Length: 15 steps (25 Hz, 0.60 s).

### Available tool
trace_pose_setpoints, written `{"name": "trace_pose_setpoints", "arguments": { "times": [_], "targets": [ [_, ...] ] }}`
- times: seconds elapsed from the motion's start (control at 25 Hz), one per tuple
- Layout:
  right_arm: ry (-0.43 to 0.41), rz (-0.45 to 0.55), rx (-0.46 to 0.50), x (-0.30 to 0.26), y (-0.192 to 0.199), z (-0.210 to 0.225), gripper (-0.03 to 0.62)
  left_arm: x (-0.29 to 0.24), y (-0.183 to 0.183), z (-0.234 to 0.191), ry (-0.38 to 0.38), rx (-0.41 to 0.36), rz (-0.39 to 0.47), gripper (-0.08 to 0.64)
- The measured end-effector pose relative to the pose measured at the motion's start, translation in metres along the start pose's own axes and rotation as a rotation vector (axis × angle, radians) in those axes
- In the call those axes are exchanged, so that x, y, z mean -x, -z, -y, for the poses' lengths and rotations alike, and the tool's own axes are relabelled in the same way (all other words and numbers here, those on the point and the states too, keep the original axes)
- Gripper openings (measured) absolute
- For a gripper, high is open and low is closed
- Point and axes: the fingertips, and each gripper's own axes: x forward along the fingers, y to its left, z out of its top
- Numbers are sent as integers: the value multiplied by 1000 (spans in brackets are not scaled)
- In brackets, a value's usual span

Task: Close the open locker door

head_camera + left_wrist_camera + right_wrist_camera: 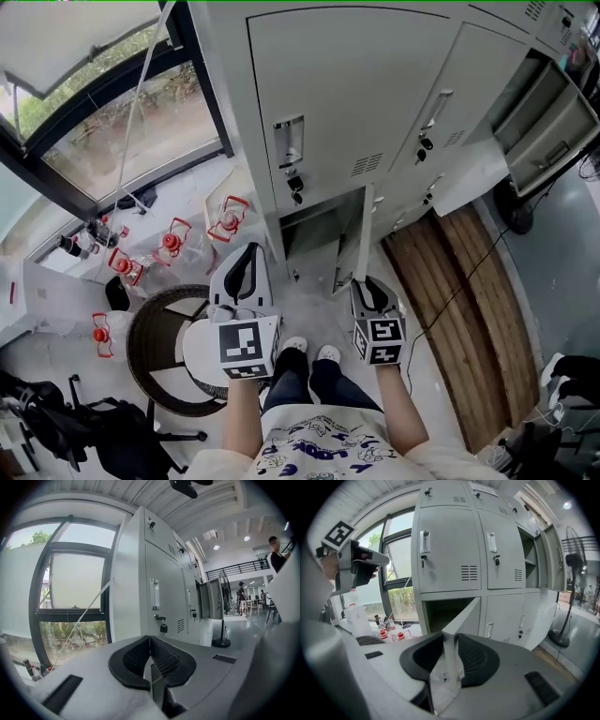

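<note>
The grey locker bank (356, 103) has a lower compartment (314, 230) standing open, its door (363, 230) swung out edge-on toward me. My right gripper (362, 281) is at the door's free edge. In the right gripper view the door (464, 613) runs between the jaws, and the gripper (450, 641) is shut on that edge. My left gripper (246, 255) hovers left of the opening, apart from the locker. In its own view the left gripper (150, 638) is shut with nothing between the pads, and closed upper locker doors (164, 583) are ahead.
A round dark stool (155, 347) stands by my left leg. Red-capped water bottles (171, 242) sit under the window. Another door (473, 173) hangs open further right, above wooden floor planks (469, 281). A standing fan (572, 597) is at the far right.
</note>
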Motion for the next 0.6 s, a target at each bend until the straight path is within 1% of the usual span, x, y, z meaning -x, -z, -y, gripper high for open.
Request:
{"name": "trace_pose_setpoints", "arguments": {
  "times": [0.24,0.44,0.6],
  "targets": [
    [-45,-5,26,-14,-7,-26,101,8,0,-25,-41,8,1,3],
    [-73,-9,57,-28,-13,-47,86,15,-1,-46,-78,12,3,3],
    [-92,-6,60,-41,-19,-60,86,19,-2,-59,-96,15,11,4]
  ]
}}
